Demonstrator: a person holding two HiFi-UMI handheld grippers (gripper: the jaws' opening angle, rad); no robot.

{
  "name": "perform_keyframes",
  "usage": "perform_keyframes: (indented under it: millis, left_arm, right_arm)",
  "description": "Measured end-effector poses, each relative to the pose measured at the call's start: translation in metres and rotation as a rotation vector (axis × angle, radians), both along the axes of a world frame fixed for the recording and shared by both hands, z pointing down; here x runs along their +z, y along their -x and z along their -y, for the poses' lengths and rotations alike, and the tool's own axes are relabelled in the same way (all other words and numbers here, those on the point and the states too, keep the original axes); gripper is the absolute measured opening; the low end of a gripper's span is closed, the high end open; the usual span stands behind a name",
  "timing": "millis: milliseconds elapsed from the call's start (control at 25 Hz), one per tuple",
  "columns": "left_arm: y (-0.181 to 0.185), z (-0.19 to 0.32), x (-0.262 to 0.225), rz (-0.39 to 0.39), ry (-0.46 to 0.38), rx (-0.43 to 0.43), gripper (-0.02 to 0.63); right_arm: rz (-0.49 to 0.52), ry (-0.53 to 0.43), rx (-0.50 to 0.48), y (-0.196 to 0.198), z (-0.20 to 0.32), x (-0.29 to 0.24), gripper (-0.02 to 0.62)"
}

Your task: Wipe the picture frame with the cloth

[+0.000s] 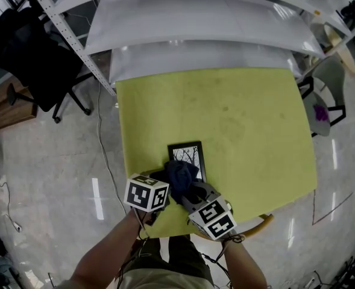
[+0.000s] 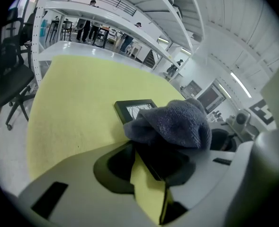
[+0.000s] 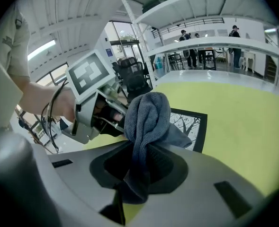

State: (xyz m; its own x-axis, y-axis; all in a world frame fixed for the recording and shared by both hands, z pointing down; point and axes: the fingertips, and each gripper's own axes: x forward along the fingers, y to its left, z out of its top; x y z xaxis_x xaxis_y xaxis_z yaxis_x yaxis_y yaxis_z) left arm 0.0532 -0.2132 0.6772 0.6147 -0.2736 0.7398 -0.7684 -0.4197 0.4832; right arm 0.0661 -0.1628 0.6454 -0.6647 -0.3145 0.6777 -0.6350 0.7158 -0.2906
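A black picture frame (image 1: 188,152) with a tree print lies flat near the front edge of the yellow-green table (image 1: 249,119). A dark blue cloth (image 1: 180,176) is bunched over its near end. My right gripper (image 1: 192,191) is shut on the cloth (image 3: 146,117), which rises in a fold from between its jaws and rests on the frame (image 3: 193,122). My left gripper (image 1: 159,188) sits at the frame's near left corner. In the left gripper view the frame's dark edge (image 2: 130,109) runs under the cloth (image 2: 177,122) into the jaws, which are closed on it.
White metal shelving (image 1: 195,29) stands behind the table. A black office chair (image 1: 38,71) is on the floor at the left, another chair (image 1: 322,110) at the right. A wooden rim (image 1: 261,224) shows below the table's front edge. People stand far off.
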Motion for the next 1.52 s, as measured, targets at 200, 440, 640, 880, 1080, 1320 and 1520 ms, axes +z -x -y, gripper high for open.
perform_keyframes:
  millis: [200,440,640,880,1080,1320,1520]
  left_arm:
    - [-0.001,0.000,-0.002,-0.005,0.001,0.006,0.115]
    - [-0.001,0.000,-0.001,-0.009,-0.002,0.012,0.115]
    - [-0.002,0.000,-0.001,-0.009,0.003,0.011,0.115]
    - [0.008,0.002,-0.007,0.045,-0.066,0.009,0.078]
    - [0.017,0.009,-0.038,0.026,-0.111,-0.024,0.057]
    - [0.033,0.021,-0.104,0.002,-0.231,-0.053,0.035]
    - [0.048,0.027,-0.176,-0.021,-0.367,-0.071,0.008]
  right_arm:
    - [-0.111,-0.029,0.038,-0.025,0.007,0.010,0.083]
    - [-0.184,-0.056,0.172,-0.079,0.025,0.013,0.081]
    - [-0.282,-0.087,0.250,-0.119,0.035,0.013,0.080]
    - [-0.263,-0.118,0.390,-0.158,0.045,-0.011,0.080]
    - [-0.186,-0.196,0.470,-0.165,0.051,-0.060,0.080]
    - [-0.104,-0.324,0.531,-0.156,0.049,-0.137,0.080]
    - [-0.075,-0.467,0.554,-0.146,0.043,-0.216,0.081]
